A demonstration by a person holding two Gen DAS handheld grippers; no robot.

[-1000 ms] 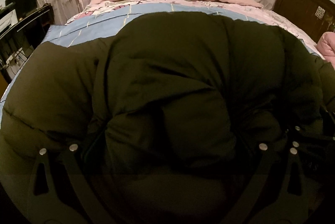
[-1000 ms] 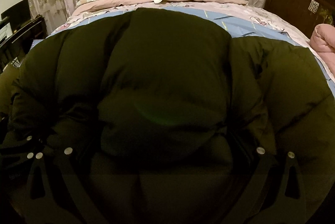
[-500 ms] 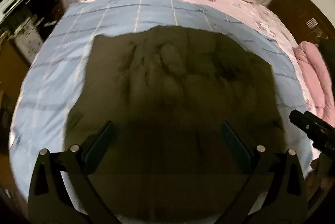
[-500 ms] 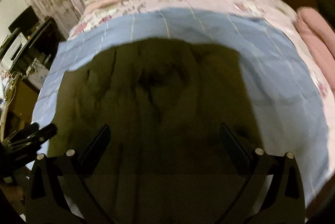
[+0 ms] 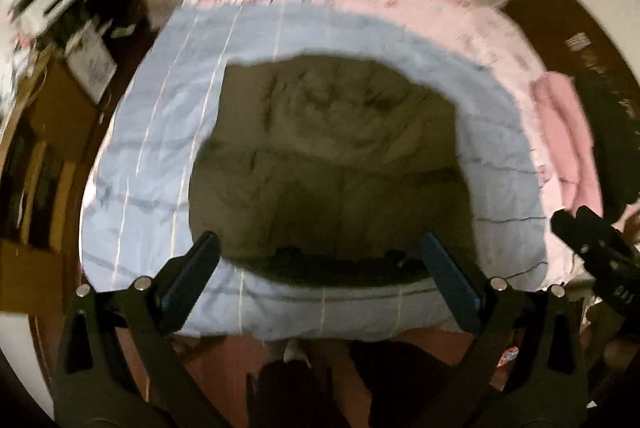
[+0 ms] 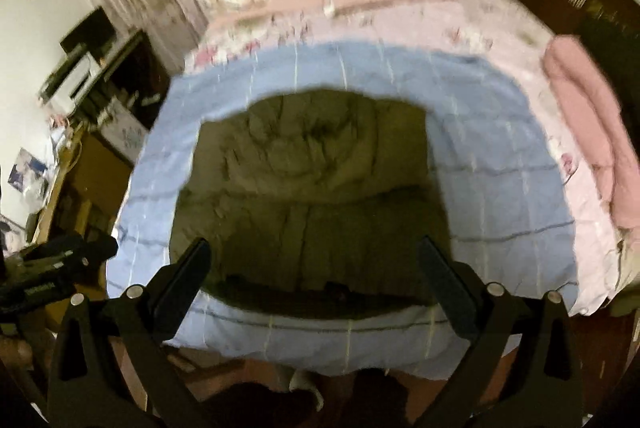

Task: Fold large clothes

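Left wrist view shows the left gripper [image 5: 320,270] with jaws spread wide and empty, raised above the dark olive puffer jacket [image 5: 332,168], which lies folded on the blue quilt [image 5: 152,156] near the foot of the bed [image 5: 492,28] (both views are motion-blurred). Right gripper [image 6: 314,274] is likewise raised over the jacket, jaws apart, gripping nothing.
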